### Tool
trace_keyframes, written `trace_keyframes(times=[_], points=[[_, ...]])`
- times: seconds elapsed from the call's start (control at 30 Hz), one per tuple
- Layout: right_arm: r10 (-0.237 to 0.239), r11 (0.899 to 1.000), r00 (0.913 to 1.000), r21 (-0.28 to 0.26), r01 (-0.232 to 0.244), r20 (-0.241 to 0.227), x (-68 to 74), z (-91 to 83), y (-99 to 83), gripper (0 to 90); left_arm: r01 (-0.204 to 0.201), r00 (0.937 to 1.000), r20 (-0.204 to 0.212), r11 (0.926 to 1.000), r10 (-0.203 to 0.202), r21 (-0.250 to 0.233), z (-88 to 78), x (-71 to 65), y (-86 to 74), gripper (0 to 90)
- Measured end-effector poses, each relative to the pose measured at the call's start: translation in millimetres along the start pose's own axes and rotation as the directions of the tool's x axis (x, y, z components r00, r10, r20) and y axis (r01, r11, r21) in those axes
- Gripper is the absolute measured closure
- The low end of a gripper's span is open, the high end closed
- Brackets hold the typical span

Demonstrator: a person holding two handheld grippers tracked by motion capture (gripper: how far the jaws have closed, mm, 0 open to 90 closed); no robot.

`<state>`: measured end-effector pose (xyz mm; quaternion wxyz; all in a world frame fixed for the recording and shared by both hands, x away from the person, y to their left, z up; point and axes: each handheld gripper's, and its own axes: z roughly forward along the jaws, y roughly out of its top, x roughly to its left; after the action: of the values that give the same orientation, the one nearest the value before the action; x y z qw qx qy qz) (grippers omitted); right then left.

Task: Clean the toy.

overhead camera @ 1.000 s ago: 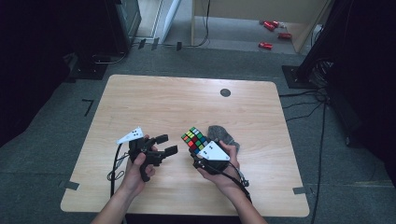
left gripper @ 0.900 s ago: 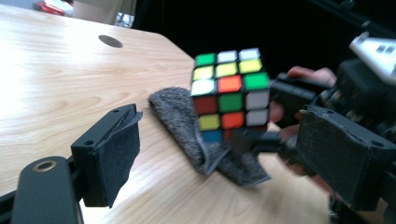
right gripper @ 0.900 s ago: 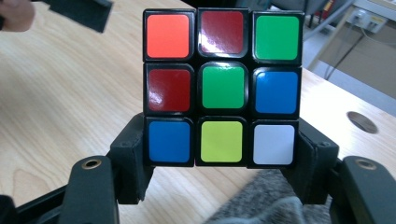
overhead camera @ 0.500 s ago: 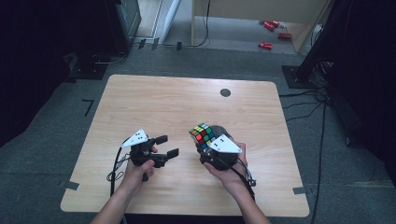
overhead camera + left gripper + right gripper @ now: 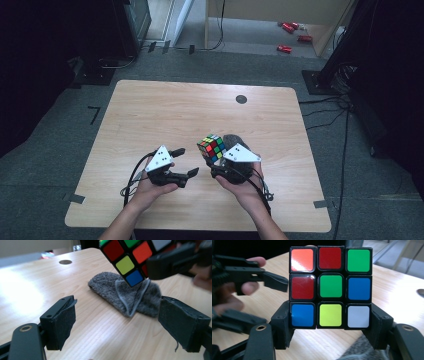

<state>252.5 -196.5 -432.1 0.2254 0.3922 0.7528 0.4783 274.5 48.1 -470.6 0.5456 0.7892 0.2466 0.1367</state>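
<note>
Partly hidden grey cloth [image 5: 231, 141], apparently behind cube [image 5: 212, 148], right tongs [image 5: 214, 167]

Multicoloured cube [image 5: 330, 287] with black edges, grey cloth [image 5: 125, 293], pale wood table [image 5: 165, 115]

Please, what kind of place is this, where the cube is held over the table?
Probably a lab or workshop set up for recording, not a home. A bare wooden table stands on grey carpet with tape marks, cables run across the floor, and dark equipment stands surround it.
</note>
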Motion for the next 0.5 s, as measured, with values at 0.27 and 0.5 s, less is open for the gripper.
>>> trace_keyframes(times=[0.27,0.5], points=[[0.060,0.998,0.9946,0.022,-0.058,-0.085,2.4,-0.1,2.7,34.5,-0.176,0.9818,-0.089,0.9792,0.168,-0.101,5.6,-11.7,-6.4,16.6],[0.092,0.995,0.9853,0.048,-0.086,-0.144,6.2,1.7,3.4,34.4,-0.276,0.9555,-0.141,0.9540,0.259,-0.117,8.5,-15.8,-10.9,16.4]])
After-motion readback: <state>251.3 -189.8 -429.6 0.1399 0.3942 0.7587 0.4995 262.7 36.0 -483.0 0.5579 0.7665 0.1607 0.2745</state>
